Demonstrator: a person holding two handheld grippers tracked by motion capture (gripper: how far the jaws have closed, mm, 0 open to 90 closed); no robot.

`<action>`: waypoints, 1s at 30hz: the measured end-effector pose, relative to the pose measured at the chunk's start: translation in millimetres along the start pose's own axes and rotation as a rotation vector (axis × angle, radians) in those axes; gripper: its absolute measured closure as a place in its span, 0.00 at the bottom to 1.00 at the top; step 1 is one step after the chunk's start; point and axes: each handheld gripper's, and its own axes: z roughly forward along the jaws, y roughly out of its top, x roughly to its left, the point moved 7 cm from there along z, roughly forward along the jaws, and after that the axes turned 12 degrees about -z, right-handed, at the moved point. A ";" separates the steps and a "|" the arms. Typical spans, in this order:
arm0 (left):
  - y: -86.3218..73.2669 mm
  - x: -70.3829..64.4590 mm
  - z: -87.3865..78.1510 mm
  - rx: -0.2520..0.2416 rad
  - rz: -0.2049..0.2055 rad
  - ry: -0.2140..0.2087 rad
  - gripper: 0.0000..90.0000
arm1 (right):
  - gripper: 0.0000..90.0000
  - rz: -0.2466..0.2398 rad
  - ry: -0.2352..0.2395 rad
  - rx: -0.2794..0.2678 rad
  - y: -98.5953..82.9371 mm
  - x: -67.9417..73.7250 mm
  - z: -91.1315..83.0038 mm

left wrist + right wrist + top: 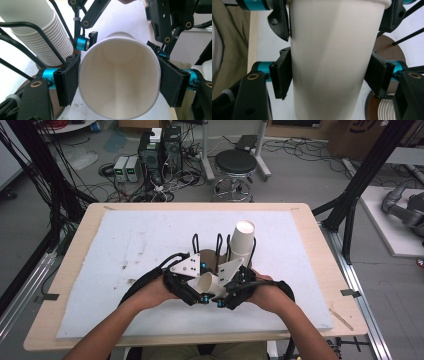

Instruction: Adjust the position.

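A single white paper cup (206, 282) lies on its side between both grippers, above the white mat's front middle. My left gripper (196, 289) is shut on it near the rim; the left gripper view looks straight into the cup's open mouth (118, 75), with a pad (67, 80) pressed on each side. My right gripper (223, 289) grips the same cup lower down its body (329, 62), its pads (283, 76) touching both walls. Just behind stands a tall stack of white cups (241, 240) in a black wire rack (219, 244) on a round brown base (207, 256).
The white foam mat (125, 250) covers most of the wooden table (75, 250). The cup stack (35, 30) and the rack's wires (30, 27) stand close on the left in the left gripper view. A stool (235, 165) and cabling lie beyond the table.
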 end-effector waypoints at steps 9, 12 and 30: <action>0.2 -0.2 2.5 -0.066 -0.025 -0.003 0.24 | 0.34 0.027 -0.005 -0.032 -3.4 0.0 3.3; 1.5 -0.5 -0.4 -0.113 -0.040 -0.027 0.21 | 0.34 0.049 -0.003 -0.052 -6.1 0.9 2.1; -15.5 28.8 -46.6 -0.471 -0.260 0.065 0.18 | 0.34 0.257 -0.102 -0.265 -52.5 8.3 -12.4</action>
